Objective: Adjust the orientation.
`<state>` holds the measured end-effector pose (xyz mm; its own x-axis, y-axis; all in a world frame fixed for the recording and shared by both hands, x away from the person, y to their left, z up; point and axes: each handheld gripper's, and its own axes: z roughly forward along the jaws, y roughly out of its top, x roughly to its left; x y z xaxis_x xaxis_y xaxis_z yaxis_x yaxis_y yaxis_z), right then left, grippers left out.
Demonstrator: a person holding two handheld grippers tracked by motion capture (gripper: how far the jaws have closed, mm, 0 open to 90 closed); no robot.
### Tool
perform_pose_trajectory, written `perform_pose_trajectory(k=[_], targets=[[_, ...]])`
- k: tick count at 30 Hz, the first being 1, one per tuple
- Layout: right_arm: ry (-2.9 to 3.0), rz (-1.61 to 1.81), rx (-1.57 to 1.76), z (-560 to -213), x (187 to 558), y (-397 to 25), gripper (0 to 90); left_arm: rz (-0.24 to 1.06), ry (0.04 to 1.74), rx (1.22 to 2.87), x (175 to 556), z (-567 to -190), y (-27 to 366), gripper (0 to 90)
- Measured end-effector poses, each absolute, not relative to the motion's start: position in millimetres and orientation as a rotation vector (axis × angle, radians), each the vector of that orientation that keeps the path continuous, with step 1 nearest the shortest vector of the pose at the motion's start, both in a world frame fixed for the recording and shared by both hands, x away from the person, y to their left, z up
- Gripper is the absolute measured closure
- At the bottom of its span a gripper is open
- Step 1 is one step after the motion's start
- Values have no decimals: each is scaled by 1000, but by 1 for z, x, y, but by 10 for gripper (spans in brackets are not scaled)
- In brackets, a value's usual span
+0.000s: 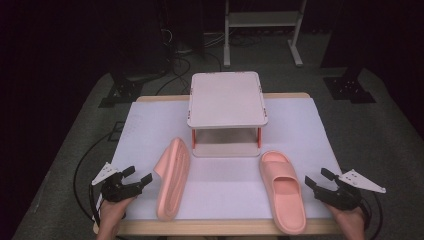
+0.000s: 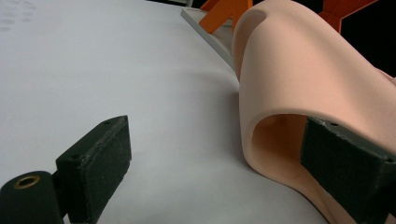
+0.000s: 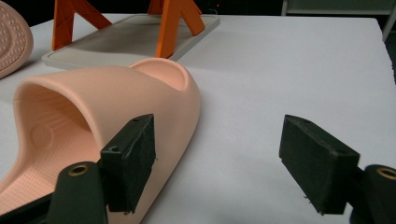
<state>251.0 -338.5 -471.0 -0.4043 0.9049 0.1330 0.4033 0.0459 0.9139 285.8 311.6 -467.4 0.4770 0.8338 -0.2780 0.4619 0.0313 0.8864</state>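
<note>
1. The desk [image 1: 305, 125] was covered by a white sheet, with a small two-tier rack [image 1: 227, 99] on orange legs standing at its far middle.
2. Two pink slippers lay on the sheet in front of the rack, well apart from each other.
3. The left slipper [image 1: 172, 177] was tipped on its side, sole edge up, running from just beside the rack's lower tray toward the near desk edge.
4. The right slipper [image 1: 285, 190] lay flat, sole down, strap toward the rack and heel at the near edge.
5. The left tool [image 1: 141, 177] was released, jaws spread and holding nothing, sitting near the left slipper's strap. In the left gripper view one pad [image 2: 348, 163] stood at the strap opening of that slipper [image 2: 299, 79]; I can't tell if it was touching.
6. The right tool [image 1: 316, 178] was also released and empty, just right of the right slipper. In the right gripper view that slipper [image 3: 116, 107] sat by the left-hand jaw; the other jaw was over bare sheet.
7. Each tool was held by a hand at the near desk edge.
</note>
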Motion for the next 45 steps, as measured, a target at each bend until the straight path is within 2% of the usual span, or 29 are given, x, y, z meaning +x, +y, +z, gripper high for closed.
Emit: perform_pose_trajectory(k=[12,45], targets=[[1845,1335,1301,-470,249,-338,264,409,1144,1593,285,-467,314,87],[1857,1344,1273,-466,246,-332,255,384,1108,1694,291,-471,288,91]])
